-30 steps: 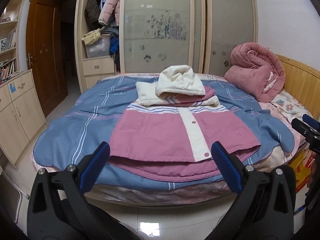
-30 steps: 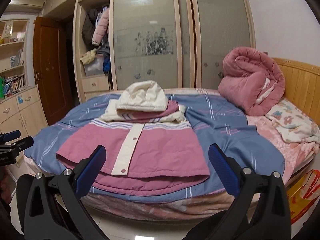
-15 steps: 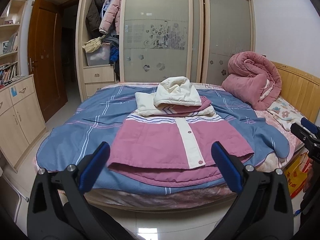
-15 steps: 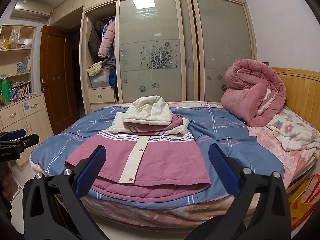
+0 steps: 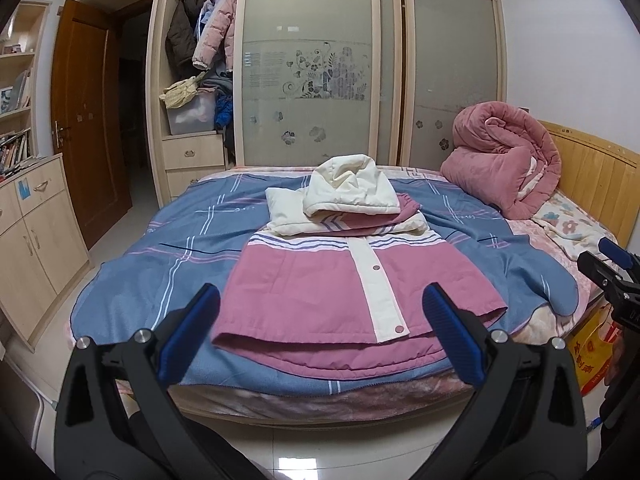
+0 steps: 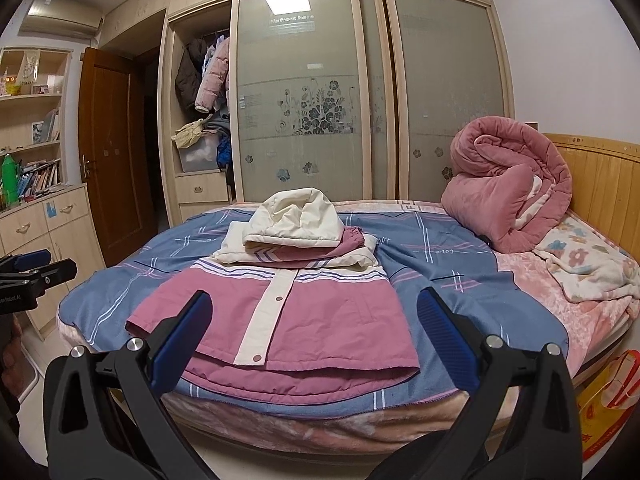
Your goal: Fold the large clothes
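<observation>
I have both claws backed off at the foot of the bed (image 5: pixel 280 396), over the floor, neither touching cloth. My left claw (image 5: pixel 320 332) stands spread wide with nothing between its blue pads, and my right claw (image 6: pixel 316 338) is spread the same way, also empty. The pink and cream hooded padded jacket (image 5: pixel 320 296) lies front-up on the blue striped bedcover (image 5: pixel 168 256), its hem near the bed's edge. Its sleeves look already turned in across the chest and the cream hood (image 5: pixel 352 192) laid over them, so I judge the side folds done. What seems left is bringing the hem up toward the collar to halve the body, then tidying the bundle.
</observation>
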Demonstrator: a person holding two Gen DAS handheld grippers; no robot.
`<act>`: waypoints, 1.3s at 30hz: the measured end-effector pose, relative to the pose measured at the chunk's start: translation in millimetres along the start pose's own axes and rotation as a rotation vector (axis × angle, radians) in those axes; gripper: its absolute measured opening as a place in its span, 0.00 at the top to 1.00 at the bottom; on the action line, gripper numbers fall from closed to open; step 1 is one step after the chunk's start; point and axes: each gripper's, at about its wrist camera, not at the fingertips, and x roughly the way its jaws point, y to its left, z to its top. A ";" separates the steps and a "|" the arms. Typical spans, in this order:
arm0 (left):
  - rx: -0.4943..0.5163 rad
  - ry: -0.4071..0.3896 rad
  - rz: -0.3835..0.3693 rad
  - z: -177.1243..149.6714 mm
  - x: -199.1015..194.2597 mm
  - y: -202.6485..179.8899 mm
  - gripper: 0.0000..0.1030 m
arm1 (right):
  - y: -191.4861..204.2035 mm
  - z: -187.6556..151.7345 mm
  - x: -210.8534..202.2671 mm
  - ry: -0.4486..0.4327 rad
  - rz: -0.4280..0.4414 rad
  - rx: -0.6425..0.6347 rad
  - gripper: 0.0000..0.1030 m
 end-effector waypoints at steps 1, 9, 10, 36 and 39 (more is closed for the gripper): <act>0.003 0.001 -0.001 0.1 1.1 0.2 0.02 | -0.2 -0.6 1.1 0.001 -0.002 -0.004 0.01; 0.053 -0.036 0.008 -16.6 12.2 12.1 0.02 | -9.0 -19.7 18.8 -0.040 -0.100 -0.225 0.01; 0.065 -0.029 0.016 -20.7 16.9 13.9 0.02 | -9.3 -25.6 24.3 -0.046 -0.123 -0.287 0.01; 0.690 0.179 0.161 -134.5 188.4 44.1 0.02 | 18.6 -240.0 207.2 0.038 -0.261 -1.323 0.01; 0.818 0.143 0.155 -148.7 198.1 34.8 0.02 | 25.2 -236.2 215.8 0.011 -0.267 -1.316 0.01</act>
